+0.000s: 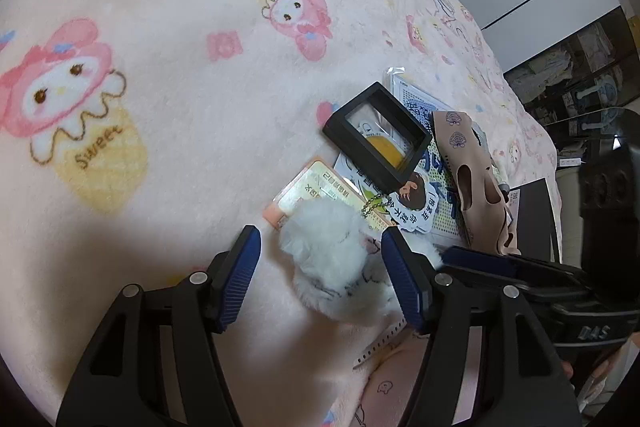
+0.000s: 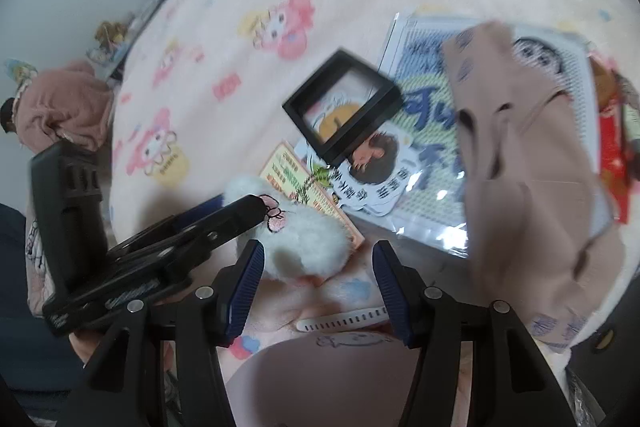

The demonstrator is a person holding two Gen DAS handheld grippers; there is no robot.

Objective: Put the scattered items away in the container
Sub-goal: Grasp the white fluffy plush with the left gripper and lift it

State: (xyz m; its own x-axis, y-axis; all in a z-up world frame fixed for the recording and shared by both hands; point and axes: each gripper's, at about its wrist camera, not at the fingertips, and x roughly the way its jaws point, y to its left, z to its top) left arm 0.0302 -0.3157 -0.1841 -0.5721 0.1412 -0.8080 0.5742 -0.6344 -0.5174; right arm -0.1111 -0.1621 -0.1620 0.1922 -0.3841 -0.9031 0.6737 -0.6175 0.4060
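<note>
White fluffy plush (image 1: 328,259) sits low in the frame between the spread jaws of the left gripper (image 1: 320,279), pads apart from it; right gripper (image 2: 316,291) gapes empty just below it

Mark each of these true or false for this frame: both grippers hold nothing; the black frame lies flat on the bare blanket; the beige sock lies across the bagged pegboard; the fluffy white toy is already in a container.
1. The left gripper and right gripper hold nothing. True: both are open.
2. The black frame lies flat on the bare blanket. False: it rests tilted on stickers and cards.
3. The beige sock lies across the bagged pegboard. True.
4. The fluffy white toy is in a container. False: it lies on the blanket, between the left gripper's fingers.
</note>
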